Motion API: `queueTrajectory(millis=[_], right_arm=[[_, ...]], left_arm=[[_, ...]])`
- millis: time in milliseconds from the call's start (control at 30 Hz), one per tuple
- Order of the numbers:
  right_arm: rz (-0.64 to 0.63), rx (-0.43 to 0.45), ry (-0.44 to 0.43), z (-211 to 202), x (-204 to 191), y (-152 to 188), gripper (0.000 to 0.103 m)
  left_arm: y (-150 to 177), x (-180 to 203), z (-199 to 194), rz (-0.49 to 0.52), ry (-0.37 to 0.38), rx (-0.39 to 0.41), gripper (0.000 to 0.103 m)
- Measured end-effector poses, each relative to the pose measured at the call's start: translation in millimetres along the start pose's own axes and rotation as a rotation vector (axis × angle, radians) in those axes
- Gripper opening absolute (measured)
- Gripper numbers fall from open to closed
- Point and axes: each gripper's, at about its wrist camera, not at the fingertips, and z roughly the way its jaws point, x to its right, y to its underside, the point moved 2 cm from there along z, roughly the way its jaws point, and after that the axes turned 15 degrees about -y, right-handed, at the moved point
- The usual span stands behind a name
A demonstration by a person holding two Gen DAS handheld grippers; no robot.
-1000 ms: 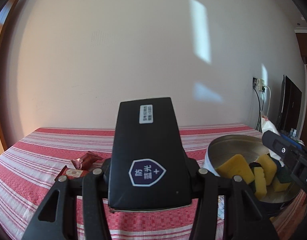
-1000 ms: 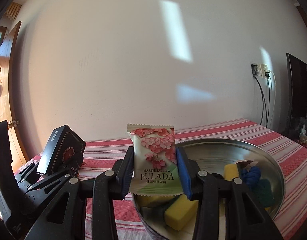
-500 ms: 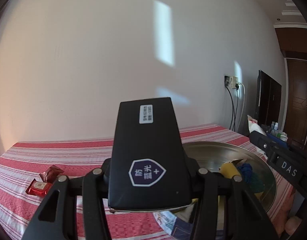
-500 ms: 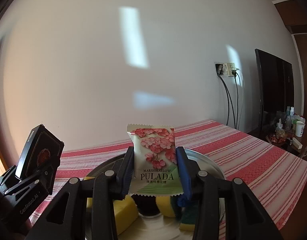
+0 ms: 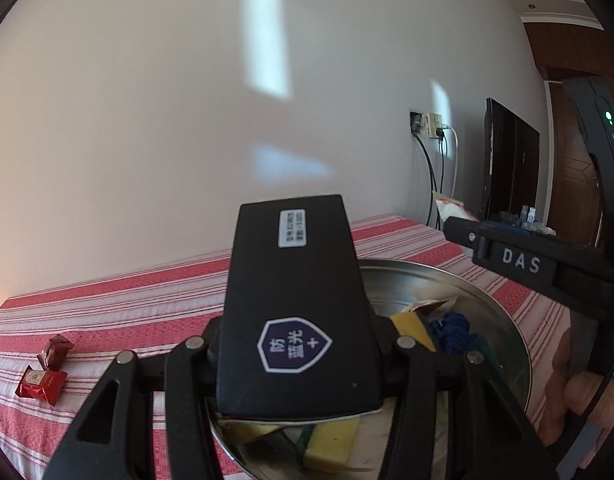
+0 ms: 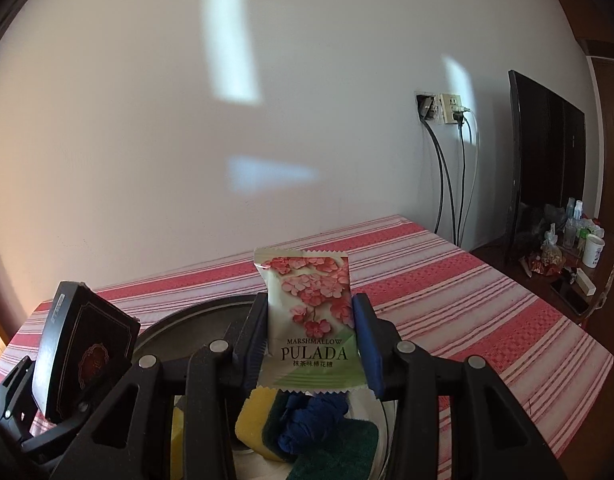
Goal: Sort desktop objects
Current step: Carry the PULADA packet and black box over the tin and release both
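Hovering over the round metal basin [image 5: 503, 316] of sponges, the left gripper [image 5: 299, 364] is pinching a flat black rigid box [image 5: 295, 312] across its sides, while the right gripper [image 6: 309, 344] is squeezing a soft, light floral marshmallow packet [image 6: 309, 312]. The packet probably crumples easily, so mid-body side holds suit both.

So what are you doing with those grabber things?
A person is sorting things on the striped table. The left gripper is clamped on a black box, and the right gripper is clamped on a marshmallow packet. Both hang over a metal bowl with yellow sponges and a blue cloth in it. Two red sweets lie on the table.
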Motion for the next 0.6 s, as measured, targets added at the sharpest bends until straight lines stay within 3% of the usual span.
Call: queueTrajectory(millis=[500, 600], right_arm=[[-0.067, -0.248, 0.046, 58, 6, -10, 0.045], [-0.032, -0.258, 0.038, 58, 8, -9, 0.056]], left_arm=[[7, 29, 29, 0.059, -0.003, -0.149, 0.050], [8, 30, 30, 0.057, -0.012, -0.155, 0.058]])
